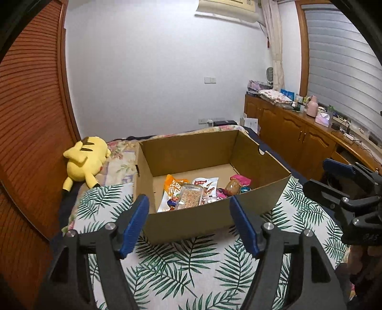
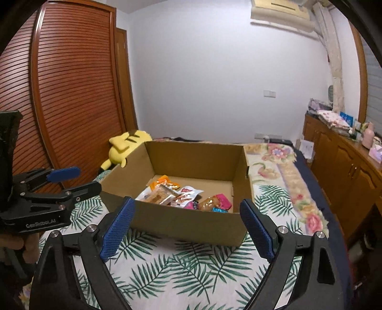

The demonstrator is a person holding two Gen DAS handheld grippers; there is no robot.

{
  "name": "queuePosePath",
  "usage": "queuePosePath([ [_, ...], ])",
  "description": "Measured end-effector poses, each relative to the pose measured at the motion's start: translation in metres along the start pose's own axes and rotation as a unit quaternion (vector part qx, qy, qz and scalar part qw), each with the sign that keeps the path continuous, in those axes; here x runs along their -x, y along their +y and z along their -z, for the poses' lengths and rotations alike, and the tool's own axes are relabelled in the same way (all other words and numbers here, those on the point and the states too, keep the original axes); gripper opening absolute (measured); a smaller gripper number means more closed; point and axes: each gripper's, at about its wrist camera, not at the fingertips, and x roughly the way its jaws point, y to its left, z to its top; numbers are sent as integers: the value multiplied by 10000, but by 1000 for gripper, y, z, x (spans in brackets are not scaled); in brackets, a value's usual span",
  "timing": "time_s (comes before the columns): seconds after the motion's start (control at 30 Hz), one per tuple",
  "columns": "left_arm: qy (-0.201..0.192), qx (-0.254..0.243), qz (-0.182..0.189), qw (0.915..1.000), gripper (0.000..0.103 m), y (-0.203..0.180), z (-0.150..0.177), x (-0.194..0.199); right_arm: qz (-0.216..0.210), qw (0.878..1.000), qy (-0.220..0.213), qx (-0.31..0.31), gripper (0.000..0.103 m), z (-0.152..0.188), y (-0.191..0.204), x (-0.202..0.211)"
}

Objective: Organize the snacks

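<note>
Both jaws stand wide apart with nothing between them: left gripper [image 1: 189,221] and right gripper [image 2: 187,225] hover near the cardboard box [image 1: 205,219] on the leaf-print cloth [image 1: 191,267], snack packets [image 1: 191,193] piled in its near end.

Home bedroom — bed [image 1: 191,262] w/ leaf-print cover & floral quilt [image 2: 286,167], yellow plush toy [image 1: 83,162] by louvered wood wardrobe [image 1: 31,119]. Wall AC unit [image 1: 229,9] up top, curtain [image 1: 275,43] — low wood cabinets [image 1: 298,136] w/ household bits at right.
</note>
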Motion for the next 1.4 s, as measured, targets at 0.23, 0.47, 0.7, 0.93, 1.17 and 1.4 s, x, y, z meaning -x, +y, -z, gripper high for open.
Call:
queuePosePath([
  [0.23,-237,-47,-71,9997,82,-10,13,30,149,9999,-59,-38,103,14,5,19],
  [0.47,-400,4,-102,9991,86,-16,31,55,232,9996,-107,-73,103,27,9,33],
  [0.7,-456,39,-331,9984,86,-24,44,71,301,9994,-148,-101,103,40,12,49],
  [0.93,-584,164,-235,9979,86,-28,58,89,444,9985,-294,-110,103,48,17,73],
  [1.17,-671,168,-222,9974,86,-34,74,110,495,9978,-415,-121,103,60,22,98],
  [1.4,-712,161,-328,9968,86,-38,87,128,570,9969,-532,-109,103,72,28,120],
])
